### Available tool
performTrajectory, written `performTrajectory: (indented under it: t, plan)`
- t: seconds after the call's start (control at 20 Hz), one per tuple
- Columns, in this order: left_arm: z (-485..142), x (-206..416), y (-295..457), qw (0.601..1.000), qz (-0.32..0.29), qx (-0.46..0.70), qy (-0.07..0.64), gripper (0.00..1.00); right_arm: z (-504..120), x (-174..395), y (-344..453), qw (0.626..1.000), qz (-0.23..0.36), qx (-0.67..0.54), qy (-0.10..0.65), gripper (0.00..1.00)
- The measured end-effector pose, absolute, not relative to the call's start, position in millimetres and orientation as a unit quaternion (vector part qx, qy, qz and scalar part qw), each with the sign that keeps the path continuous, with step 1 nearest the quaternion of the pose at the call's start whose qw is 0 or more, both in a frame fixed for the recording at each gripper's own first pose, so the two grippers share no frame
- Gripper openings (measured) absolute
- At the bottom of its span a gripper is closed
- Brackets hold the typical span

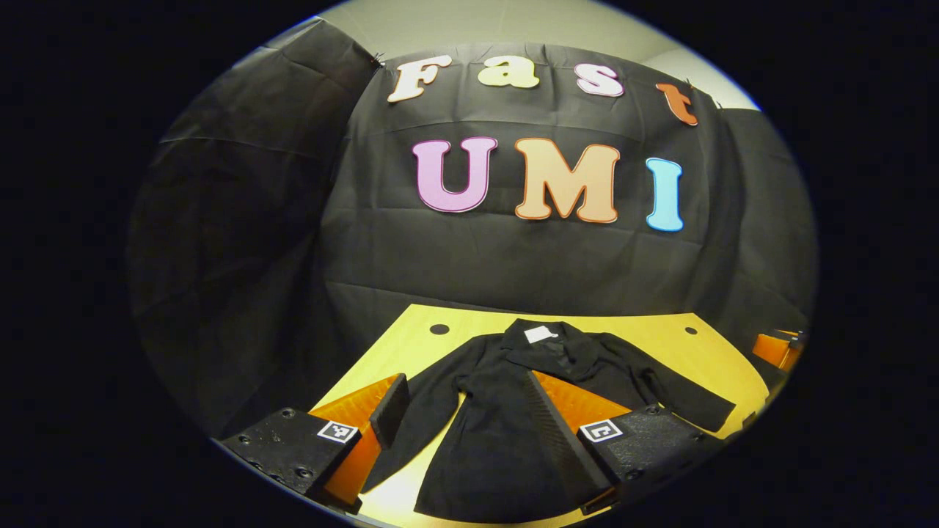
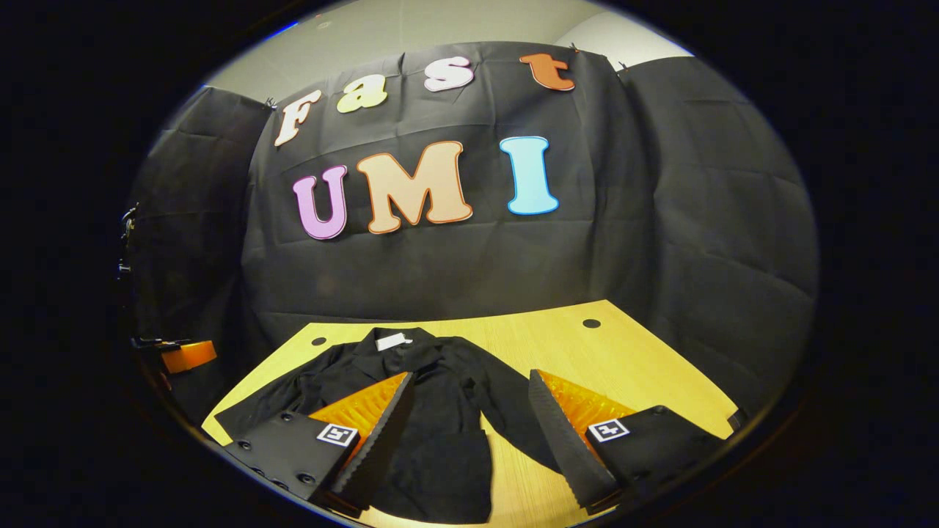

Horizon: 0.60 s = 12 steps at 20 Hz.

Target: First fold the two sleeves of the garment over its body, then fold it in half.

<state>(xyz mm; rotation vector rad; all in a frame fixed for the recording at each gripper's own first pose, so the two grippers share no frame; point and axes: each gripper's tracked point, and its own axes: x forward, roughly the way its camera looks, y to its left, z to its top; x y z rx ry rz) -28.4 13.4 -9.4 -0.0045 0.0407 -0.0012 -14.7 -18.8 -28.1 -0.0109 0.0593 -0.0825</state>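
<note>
A black jacket [image 1: 506, 455] lies flat on the yellow table [image 1: 660, 341], collar at the far end with a white label [image 1: 541, 334]. Both sleeves are spread outward, one [image 1: 418, 425] toward the left, the other [image 1: 682, 400] toward the right. My left gripper [image 1: 466, 378] hovers open over the jacket's near left part, its fingers apart and holding nothing. In the right gripper view the same jacket [image 2: 440, 447] and label [image 2: 394, 341] sit left of centre. My right gripper [image 2: 469, 375] stands open above the jacket's right sleeve [image 2: 513, 418].
The table [image 2: 631, 359] has bare wood to the right of the jacket and round holes [image 2: 591, 323] near its far corners. The other gripper shows at the right edge of the left gripper view [image 1: 777, 348] and at the left edge of the right gripper view [image 2: 187, 356].
</note>
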Motion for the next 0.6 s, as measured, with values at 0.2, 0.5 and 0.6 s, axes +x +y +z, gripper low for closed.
performTrajectory:
  t: [0.2,0.5,0.6]
  plan:
    - [-11.9,-29.9,16.0,1.0,0.007,-0.003,0.025,0.94,-25.9,-13.5,-34.6,0.998,-0.054,-0.004,0.029,0.94]
    - [-10.9,-31.8,26.1,0.999,0.024,0.003,0.025,0.94,-17.6,-10.4,-86.1,0.995,-0.099,-0.004,0.021,1.0]
    - [-10.8,-32.9,29.4,0.999,0.032,0.005,0.024,0.94,-18.5,-9.4,-110.9,0.992,-0.123,-0.008,0.022,0.98]
